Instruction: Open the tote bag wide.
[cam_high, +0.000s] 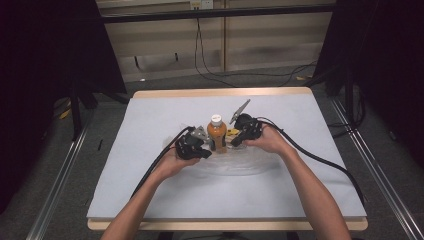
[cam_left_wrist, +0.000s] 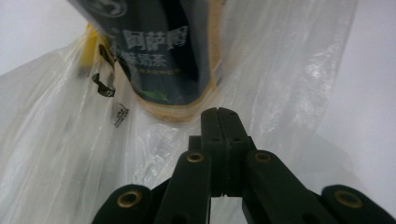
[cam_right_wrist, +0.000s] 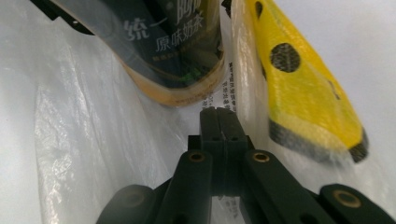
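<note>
From above, the milk tea bottle (cam_high: 216, 133) stands upright mid-table between the left gripper (cam_high: 204, 150) and right gripper (cam_high: 235, 142), while the gripper views show both jaws clenched, seemingly pinching the clear plastic bag (cam_left_wrist: 60, 140) beside a yellow banana-like toy (cam_right_wrist: 303, 88).

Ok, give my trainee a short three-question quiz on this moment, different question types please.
1. True or false: the bottle stands upright between the left gripper and the right gripper.
2. What lies under and around the bottle's base? A) a clear plastic bag B) a metal tray C) a folded towel
3. Fill in: in the right gripper view, the thing beside the bottle is coloured ____ with black spots.

Key: 1 true; 2 A; 3 yellow. Both grippers' jaws are shut, pinching the bag's film as far as can be told.
</note>
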